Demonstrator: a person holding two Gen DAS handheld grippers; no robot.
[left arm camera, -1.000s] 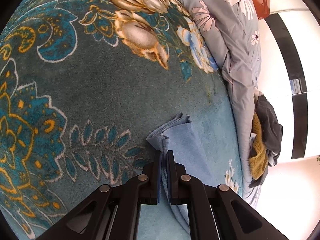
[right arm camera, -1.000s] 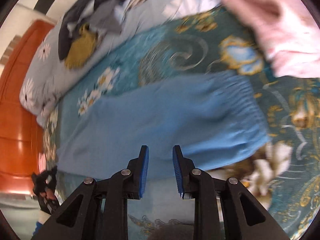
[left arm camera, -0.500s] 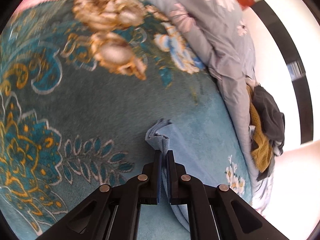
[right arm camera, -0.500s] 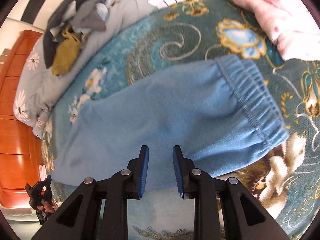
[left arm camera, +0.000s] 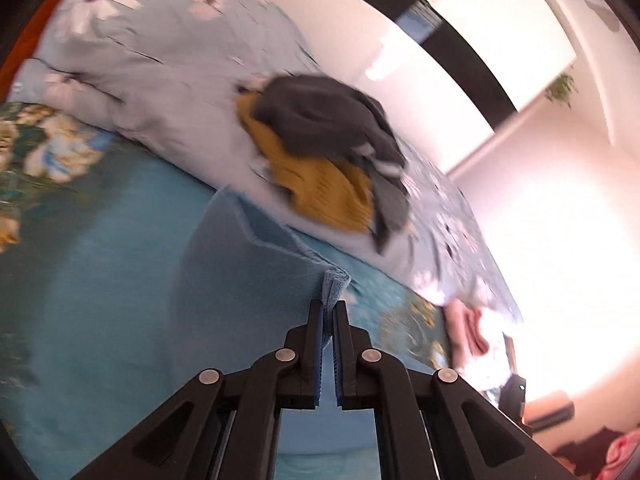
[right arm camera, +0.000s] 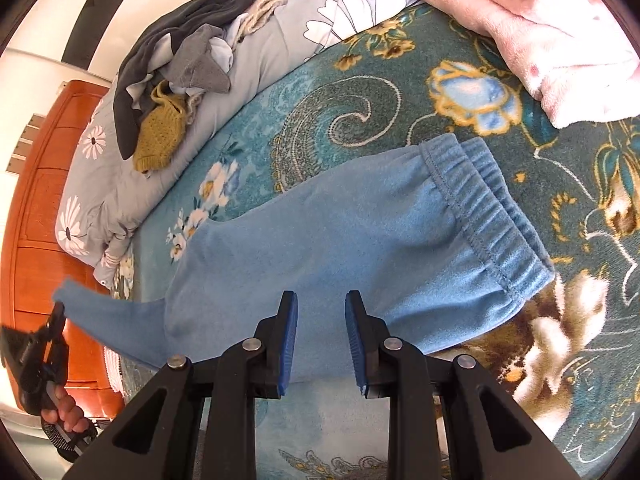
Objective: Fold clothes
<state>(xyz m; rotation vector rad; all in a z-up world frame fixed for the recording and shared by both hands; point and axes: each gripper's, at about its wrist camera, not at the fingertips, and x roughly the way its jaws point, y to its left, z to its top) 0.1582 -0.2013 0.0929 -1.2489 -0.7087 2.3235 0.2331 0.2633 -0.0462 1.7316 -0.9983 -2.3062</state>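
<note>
Soft blue fleece trousers lying flat on the teal flower-patterned bed blanket, elastic waistband toward the pale pink folded garment at the far right corner of the bed. Leg end lifted clear of the blanket, pinched in the left gripper, fingers clenched on the bunched hem. Same leg end visible in the right wrist view, raised at the left edge near the orange wooden headboard. Right gripper released, jaws apart, hovering just above the near edge of the trousers, touching nothing as far as can be told.

Step in hand, by judgement: first fold, bringing the leg end over toward the waistband. Next move likely calls for carrying the hem across in an arc, keeping the cloth taut, then laying it level with the waistband; right gripper perhaps pressing the middle to set the crease. Heap of grey and mustard knitted clothes waiting on the grey daisy-print quilt along the far edge.
</note>
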